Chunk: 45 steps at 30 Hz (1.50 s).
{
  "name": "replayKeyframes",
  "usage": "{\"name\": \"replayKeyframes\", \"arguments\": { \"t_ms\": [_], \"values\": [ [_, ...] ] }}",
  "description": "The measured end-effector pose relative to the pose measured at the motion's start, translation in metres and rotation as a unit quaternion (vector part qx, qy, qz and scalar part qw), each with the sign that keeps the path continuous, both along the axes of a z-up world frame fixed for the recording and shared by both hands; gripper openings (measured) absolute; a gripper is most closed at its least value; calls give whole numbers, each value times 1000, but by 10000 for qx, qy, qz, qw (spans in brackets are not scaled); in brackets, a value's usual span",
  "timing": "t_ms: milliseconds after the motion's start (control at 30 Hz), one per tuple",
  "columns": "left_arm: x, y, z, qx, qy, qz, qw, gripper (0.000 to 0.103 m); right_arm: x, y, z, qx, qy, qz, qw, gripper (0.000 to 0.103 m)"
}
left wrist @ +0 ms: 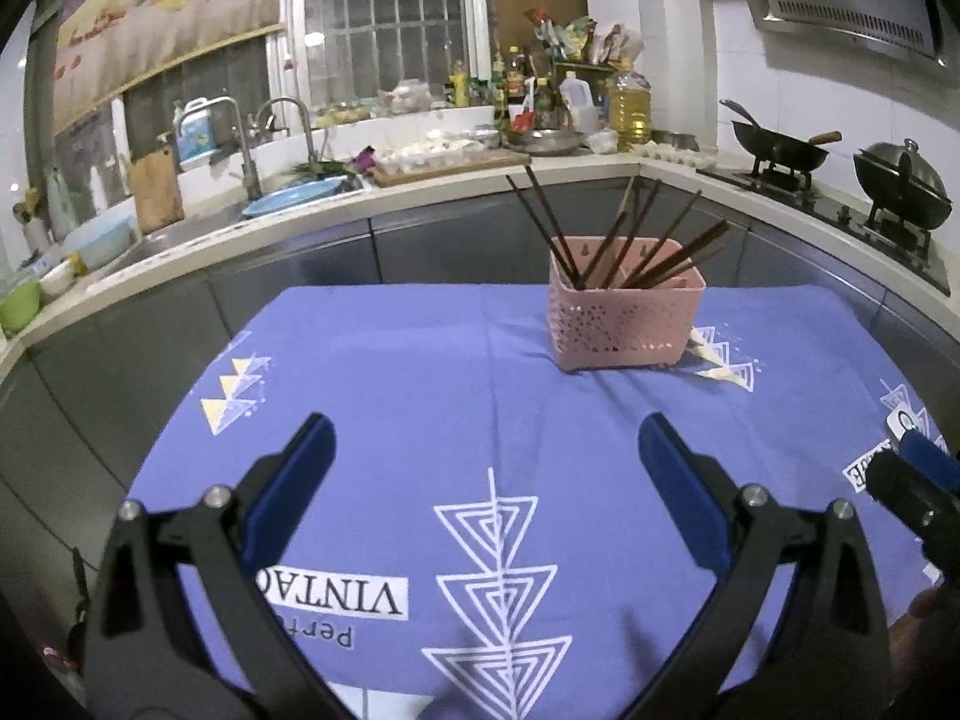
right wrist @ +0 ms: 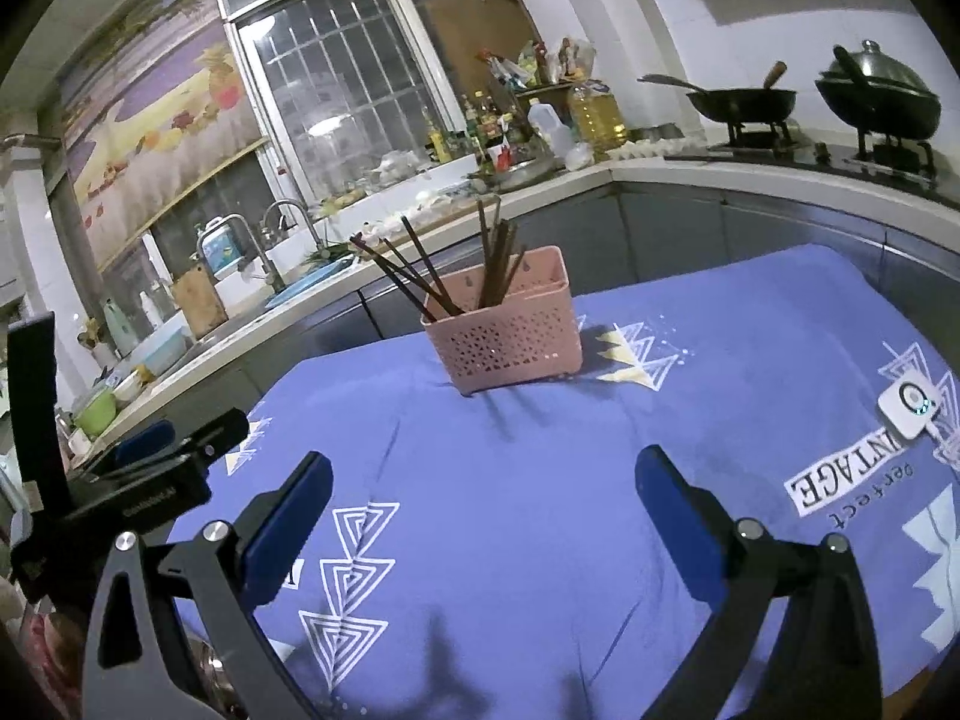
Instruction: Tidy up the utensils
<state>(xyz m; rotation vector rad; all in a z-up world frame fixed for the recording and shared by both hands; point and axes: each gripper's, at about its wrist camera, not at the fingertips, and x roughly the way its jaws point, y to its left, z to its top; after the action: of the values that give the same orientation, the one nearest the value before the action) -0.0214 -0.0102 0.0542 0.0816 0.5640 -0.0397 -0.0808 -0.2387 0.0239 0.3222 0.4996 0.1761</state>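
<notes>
Kitchen table under a blue cloth (left wrist: 420, 372) — pink basket (left wrist: 624, 312) is sitting at its far side, dark chopsticks (left wrist: 606, 240) leaning inside. Left gripper (left wrist: 486, 456) and right gripper (right wrist: 483, 489) are hovering wide and empty; nothing loose is showing — sorting looks finished or unstarted, so any next move means reaching for the basket.

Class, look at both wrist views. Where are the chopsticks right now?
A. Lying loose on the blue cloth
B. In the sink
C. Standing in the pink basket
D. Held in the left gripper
C: the chopsticks stand leaning in the pink basket, while the left gripper and right gripper are both open and empty.
</notes>
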Motion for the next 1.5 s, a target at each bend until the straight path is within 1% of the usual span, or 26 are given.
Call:
{"name": "replayKeyframes", "arguments": {
  "t_ms": [233, 400, 567, 767, 867, 1033, 1500],
  "values": [
    [2, 6, 4, -76, -90, 73, 9999, 97, 3, 5, 6, -45, -33, 64, 10000, 99],
    [1, 8, 9, 57, -289, 185, 9994, 97, 5, 12, 12, -115, -100, 182, 9997, 99],
    [-2, 13, 9, 117, -360, 321, 9988, 97, 3, 15, 18, -110, -236, 234, 9994, 99],
    [-4, 13, 12, 140, -437, 351, 9983, 97, 2, 17, 20, -172, -289, 235, 9992, 99],
    [-6, 10, 13, 181, -479, 360, 9980, 97, -1, 15, 20, -128, -321, 212, 9992, 99],
    [-8, 9, 13, 219, -512, 359, 9978, 97, -4, 9, 22, -44, -365, 183, 9992, 99],
    [-9, 1, 10, 286, -433, 289, 9982, 97, -8, -4, 23, 108, -453, 48, 9989, 99]
  ]
}}
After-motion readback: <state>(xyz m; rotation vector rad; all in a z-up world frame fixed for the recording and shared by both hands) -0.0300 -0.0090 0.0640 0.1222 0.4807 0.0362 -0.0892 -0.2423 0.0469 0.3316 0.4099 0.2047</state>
